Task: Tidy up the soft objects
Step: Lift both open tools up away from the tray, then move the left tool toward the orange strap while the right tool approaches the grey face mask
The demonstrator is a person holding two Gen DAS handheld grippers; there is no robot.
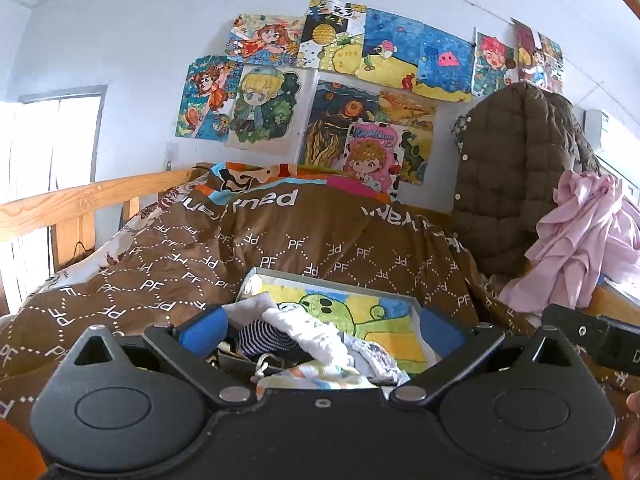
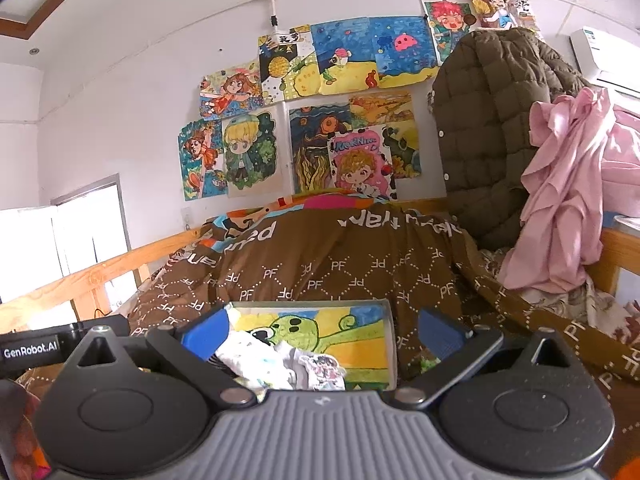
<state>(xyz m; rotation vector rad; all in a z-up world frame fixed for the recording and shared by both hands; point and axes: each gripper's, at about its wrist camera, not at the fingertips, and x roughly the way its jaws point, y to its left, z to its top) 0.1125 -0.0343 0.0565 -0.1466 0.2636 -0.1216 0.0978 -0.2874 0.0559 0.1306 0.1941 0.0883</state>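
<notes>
Both claws stood wide open and empty: the left claw [image 1: 322, 330] and the right claw [image 2: 322, 334] hung over an open box [image 1: 416, 306] lined with a green cartoon drawing. Small socks and baby clothes [image 1: 304, 336] lay heaped inside it, on the brown quilt [image 1: 280, 248].

left tongs [image 1: 322, 330] spread wide, right tongs [image 2: 320, 334] spread wide

We see our left gripper [image 1: 322, 330] in matte black plastic with blue pads [image 1: 204, 330], round pivot discs and silver screws, while our right gripper [image 2: 322, 334] adds a grey ribbed centre plate [image 2: 320, 432] between its own black discs.
</notes>
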